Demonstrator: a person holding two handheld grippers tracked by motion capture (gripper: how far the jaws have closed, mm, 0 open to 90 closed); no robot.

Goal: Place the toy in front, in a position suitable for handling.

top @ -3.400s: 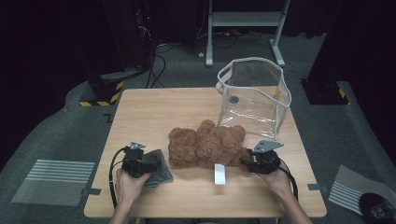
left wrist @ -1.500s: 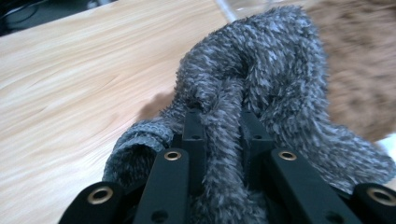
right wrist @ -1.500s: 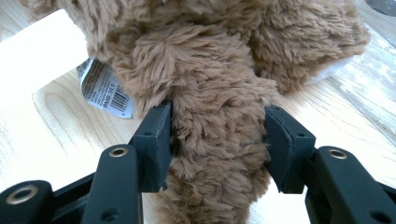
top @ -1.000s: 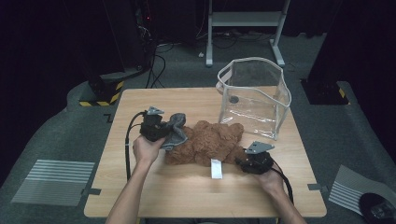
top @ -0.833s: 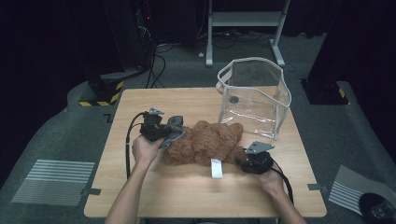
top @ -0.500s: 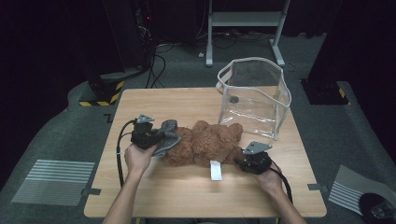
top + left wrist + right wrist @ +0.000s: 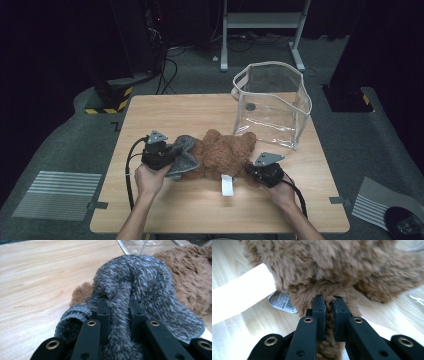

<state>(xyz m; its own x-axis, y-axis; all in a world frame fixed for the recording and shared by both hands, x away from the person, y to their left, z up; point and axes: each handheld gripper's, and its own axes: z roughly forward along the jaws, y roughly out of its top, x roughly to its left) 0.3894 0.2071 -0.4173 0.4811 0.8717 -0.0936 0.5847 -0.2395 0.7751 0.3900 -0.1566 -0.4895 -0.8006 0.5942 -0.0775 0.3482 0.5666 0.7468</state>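
Brown plush teddy bear (image 7: pixel 220 155): lies flat near the middle of the light wooden worktop (image 7: pixel 200 112), towards the person's edge. A white fabric label (image 7: pixel 227 185) runs from its underside onto the wood; a small printed tag (image 7: pixel 283 302) sits beside it in the right gripper view.

Grey fuzzy knitted cloth (image 7: pixel 182 155): draped over the bear's left end, bunched and partly lifted off the wood, with one edge rolled into a loop.

Left gripper (image 7: pixel 172 157): fingers (image 7: pixel 103 308) clenched on a fold of the grey cloth, pile bulging between and around them.

Right gripper (image 7: pixel 250 172): at the bear's right end; its fingers (image 7: pixel 319 305) have just been closing and now pinch a tuft of brown plush, pads pressing on the fur.

Clear plastic pouch with white trim (image 7: pixel 272 102): stands upright and open at the worktop's far right, just beyond the bear's head.
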